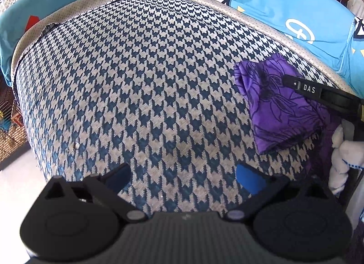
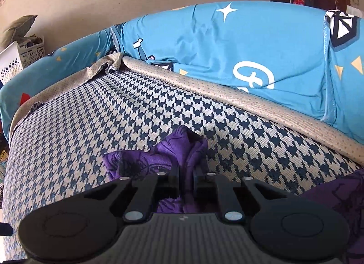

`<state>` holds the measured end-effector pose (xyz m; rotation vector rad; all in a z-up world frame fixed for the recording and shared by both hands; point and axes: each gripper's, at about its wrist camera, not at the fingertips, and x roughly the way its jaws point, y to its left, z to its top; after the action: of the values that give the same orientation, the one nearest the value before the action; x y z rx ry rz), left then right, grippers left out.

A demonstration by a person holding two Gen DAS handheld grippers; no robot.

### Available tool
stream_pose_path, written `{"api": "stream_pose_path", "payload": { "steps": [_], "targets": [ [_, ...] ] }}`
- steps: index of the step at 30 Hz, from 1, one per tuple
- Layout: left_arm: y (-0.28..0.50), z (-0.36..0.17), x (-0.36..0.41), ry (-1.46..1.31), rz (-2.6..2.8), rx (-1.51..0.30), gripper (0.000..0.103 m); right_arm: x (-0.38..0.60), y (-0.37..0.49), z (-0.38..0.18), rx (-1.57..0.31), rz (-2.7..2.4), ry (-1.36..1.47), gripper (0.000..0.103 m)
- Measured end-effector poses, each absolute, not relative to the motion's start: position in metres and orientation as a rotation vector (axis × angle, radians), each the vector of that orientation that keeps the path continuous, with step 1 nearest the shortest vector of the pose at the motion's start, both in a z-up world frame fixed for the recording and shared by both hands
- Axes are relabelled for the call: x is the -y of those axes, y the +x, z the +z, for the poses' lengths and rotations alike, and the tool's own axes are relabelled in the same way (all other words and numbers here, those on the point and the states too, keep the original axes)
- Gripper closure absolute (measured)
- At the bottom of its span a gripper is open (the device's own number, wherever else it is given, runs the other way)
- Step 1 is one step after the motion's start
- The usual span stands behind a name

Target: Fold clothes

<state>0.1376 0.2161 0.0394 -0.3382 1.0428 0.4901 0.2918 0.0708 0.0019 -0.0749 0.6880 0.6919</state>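
Purple floral garment (image 2: 182, 150), bunched on the houndstooth seat cover (image 1: 147, 82) toward its right side, is pinched by the clenched right gripper (image 2: 185, 183); left gripper (image 1: 184, 177) is held spread and empty above the cover.

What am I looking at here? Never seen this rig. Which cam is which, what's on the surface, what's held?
There is no robot arm: a person holds a two-finger gripper in each hand, and each gripper carries a fisheye camera looking forward along its fingers.

The left wrist view shows the left gripper open and empty above a blue and white houndstooth cover, apparently on a sofa seat. The right gripper reaches in from the right edge of that view.

The right wrist view shows the right gripper shut on a purple floral garment, bunched between its fingers. The rest of the garment lies on the cover. Behind it are light blue cartoon-print cushions.
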Motion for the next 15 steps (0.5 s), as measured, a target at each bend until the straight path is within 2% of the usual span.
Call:
{"api": "stream_pose_path", "payload": {
  "steps": [7,12,15],
  "targets": [
    [0.125,0.059,-0.239,-0.352,0.624,-0.941,0.000,-0.029,0.216,0.038,-0.513,0.795,-0.026,0.090],
    [0.117,0.070,-0.254,-0.371,0.674,-0.891,0.000,-0.030,0.148,0.010,-0.604,0.915,-0.226,0.076],
    [0.115,0.072,-0.253,-0.378,0.664,-0.891,0.000,-0.025,0.123,-0.007,-0.674,0.901,-0.201,0.069]
  ]
}}
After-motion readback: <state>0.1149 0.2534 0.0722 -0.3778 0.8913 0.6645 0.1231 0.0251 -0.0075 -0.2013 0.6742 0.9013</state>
